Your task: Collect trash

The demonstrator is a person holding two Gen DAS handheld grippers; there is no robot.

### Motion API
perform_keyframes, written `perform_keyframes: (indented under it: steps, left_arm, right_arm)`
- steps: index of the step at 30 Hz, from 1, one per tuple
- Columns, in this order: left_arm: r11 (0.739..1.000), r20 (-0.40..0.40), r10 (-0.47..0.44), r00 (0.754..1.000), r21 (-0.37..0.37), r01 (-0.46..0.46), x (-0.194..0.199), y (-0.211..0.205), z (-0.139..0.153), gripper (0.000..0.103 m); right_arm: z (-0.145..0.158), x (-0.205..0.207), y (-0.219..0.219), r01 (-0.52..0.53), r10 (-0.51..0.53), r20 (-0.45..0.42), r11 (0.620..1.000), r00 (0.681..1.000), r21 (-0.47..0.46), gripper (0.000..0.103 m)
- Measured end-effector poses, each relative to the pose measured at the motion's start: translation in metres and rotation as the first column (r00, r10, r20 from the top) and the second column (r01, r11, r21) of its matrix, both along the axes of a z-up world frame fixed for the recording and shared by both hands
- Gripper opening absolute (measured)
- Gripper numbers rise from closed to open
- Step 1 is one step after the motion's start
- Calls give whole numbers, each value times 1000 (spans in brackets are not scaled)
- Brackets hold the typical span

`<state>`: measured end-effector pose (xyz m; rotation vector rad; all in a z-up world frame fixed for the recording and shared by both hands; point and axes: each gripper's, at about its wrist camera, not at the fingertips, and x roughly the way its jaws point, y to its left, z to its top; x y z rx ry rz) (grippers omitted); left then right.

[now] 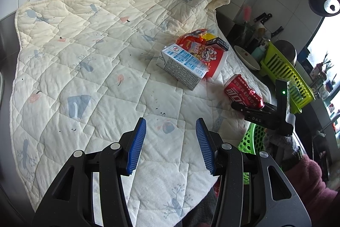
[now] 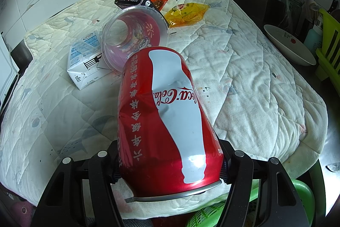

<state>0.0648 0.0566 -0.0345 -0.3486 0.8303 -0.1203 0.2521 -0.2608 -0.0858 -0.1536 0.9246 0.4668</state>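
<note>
- The right gripper (image 2: 170,167) is clamping a dented red cola can (image 2: 167,118) near its rim end, holding it over the quilt's (image 1: 85,56) near edge, above a green basket (image 2: 212,216).
- The left gripper (image 1: 171,146) is hovering wide open over the quilt, gripping nothing.
- A milk carton (image 1: 180,67) is lying against a tipped plastic cup (image 2: 133,39) (wrappers behind them).

The left wrist view looks down across the quilt (image 1: 85,61) from farther back; the right wrist view sits close behind the can (image 2: 167,120), probably lower. Both share the litter pile.
</note>
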Motion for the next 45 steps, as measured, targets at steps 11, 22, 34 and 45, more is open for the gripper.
perform_keyframes:
  steps: [11,22,34,45]
  left_arm:
    - [1000,-2,1,1000,-2,-1,0,1,0,49]
    - [1000,2,15,1000,-9,-15,-3,6,0,49]
    - [1000,-5,19,1000,-16,-19,-3,6,-3,49]
    - [1000,-4,20,1000,-16,-21,-4,6,-2,49]
  right_arm:
    - [0,0,1,0,0,0,1000,1000,0,64]
    - [-1,-1,1,2,-2,1,1000,1000,-1,64]
    - [-1,0,1,3,-3,1,1000,1000,1,64]
    - [0,2,0,3,-3,0,1000,1000,3,64]
